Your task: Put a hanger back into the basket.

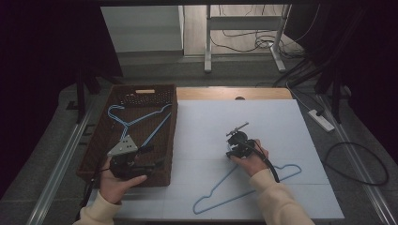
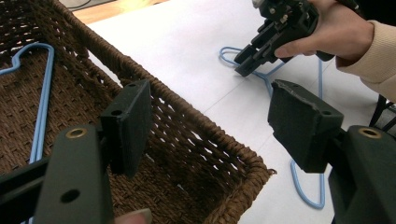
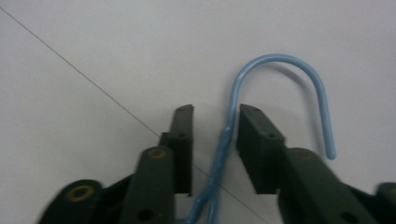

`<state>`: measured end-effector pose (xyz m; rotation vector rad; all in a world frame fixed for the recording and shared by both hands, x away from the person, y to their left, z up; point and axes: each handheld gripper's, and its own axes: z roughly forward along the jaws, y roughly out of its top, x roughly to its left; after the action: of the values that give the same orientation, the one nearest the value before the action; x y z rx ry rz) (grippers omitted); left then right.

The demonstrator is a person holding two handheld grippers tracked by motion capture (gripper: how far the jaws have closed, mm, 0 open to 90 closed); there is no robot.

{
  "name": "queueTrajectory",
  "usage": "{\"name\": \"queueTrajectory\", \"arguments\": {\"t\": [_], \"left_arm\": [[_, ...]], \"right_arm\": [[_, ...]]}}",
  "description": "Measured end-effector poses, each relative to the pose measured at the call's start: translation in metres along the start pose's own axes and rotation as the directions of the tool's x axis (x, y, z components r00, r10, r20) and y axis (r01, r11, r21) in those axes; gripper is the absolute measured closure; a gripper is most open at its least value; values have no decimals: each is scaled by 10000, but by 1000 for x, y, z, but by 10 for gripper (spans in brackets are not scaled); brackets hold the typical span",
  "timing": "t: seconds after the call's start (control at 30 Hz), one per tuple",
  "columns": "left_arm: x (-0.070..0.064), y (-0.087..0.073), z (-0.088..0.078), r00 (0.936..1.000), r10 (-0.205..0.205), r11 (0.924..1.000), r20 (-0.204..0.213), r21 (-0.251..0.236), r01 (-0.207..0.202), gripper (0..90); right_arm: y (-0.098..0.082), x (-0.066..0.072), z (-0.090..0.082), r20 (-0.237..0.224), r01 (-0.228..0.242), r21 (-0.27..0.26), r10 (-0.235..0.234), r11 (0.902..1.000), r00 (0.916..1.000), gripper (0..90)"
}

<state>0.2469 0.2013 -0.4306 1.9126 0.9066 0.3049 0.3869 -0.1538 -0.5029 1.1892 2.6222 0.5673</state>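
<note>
Right gripper [image 3: 215,121] straddling twisted neck of blue wire hanger [image 3: 280,74] on white mat [image 1: 211,126], pads not pressing; left gripper [image 2: 210,126] spread wide, nothing held, above wicker basket [image 2: 196,126].

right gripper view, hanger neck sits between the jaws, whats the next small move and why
Probably close the right gripper on the blue hanger. Its twisted neck lies in the gap with space on both sides, not yet pinched, and the hanger lies flat on the white table.
</note>
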Motion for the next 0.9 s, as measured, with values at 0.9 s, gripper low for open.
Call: {"name": "queueTrajectory", "arguments": {"t": [0.9], "left_arm": [[-26, 9, -5, 9977, 674, 9977, -6, -44, -674, 314]], "right_arm": [[-17, -7, -47, -1162, -1321, -2435, 1063, 9609, 9875, 869]]}}
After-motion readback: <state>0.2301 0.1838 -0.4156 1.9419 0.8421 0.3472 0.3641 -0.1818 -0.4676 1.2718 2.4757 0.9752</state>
